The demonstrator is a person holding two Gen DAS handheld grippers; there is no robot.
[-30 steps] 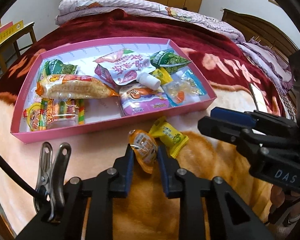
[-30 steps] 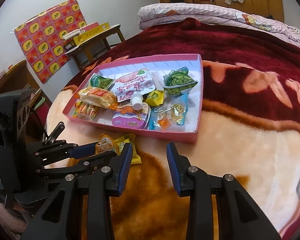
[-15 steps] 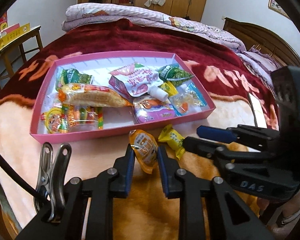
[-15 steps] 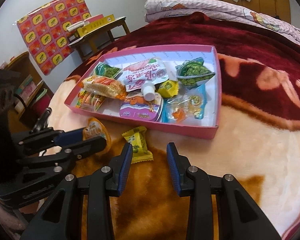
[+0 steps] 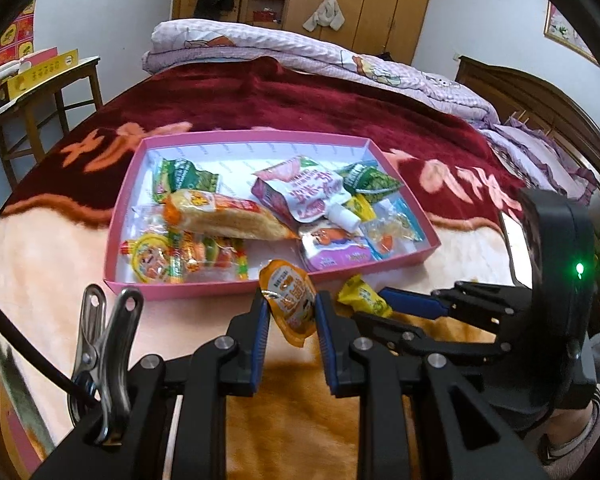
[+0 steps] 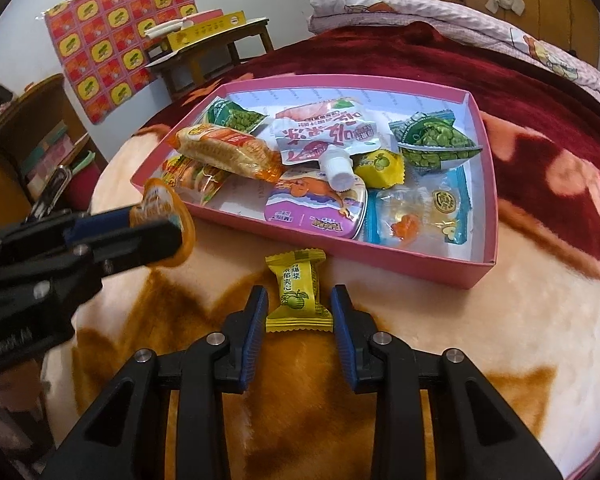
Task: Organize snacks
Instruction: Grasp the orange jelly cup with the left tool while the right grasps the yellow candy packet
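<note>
My left gripper [image 5: 292, 312] is shut on an orange jelly packet [image 5: 290, 300] and holds it off the blanket, just short of the pink tray's near wall [image 5: 220, 292]. The right wrist view shows that packet [image 6: 160, 200] in the left gripper [image 6: 168, 236] at the left. A yellow candy [image 6: 298, 292] lies on the blanket in front of the tray [image 6: 380, 260]. My right gripper [image 6: 300, 300] straddles it with its jaws closing, and the pads stand at the wrapper's edges. The left wrist view shows the right gripper [image 5: 370, 304] by the candy [image 5: 364, 296]. Several snacks fill the tray.
The tray sits on a red and cream blanket covering a bed. A folded quilt [image 5: 260, 48] lies at the far end. A wooden stool with a yellow box [image 6: 208, 36] stands at the left. A flat white object [image 5: 512, 236] lies at the right.
The left gripper has lifted the orange packet off the blanket and carried it toward the tray. The right gripper has moved left until its jaws straddle the yellow candy, and they have narrowed a little.
</note>
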